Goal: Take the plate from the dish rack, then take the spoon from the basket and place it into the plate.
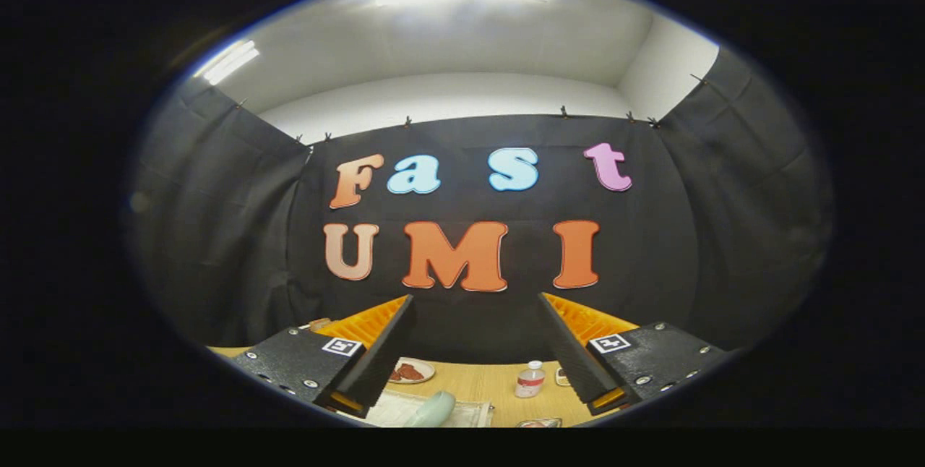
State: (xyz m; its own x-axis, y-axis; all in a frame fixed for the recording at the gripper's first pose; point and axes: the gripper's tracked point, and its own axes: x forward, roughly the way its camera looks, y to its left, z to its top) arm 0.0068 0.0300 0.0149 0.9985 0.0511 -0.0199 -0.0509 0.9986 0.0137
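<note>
The gripper (pixel 477 351) has two wedge-shaped jaws set wide apart, each on a dark speckled block with silver screws along the edge. Every block carries a square black-and-white marker. Ribbed plates line their outer sides.

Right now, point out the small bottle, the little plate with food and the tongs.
Small bottle (pixel 530 380), gripper view, on its body.
Little plate (pixel 422 378), gripper view, on its bare rim.
Tongs (pixel 473 362), gripper view, midway between the tips, open.

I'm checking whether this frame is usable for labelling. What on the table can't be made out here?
- Gripper, gripper view: fingers open, empty, raised toward the wall.
- Small plate: partly behind a finger; reddish contents too small.
- Pale green object: cut off by the lower edge.
- Small bottle: too small.
</note>
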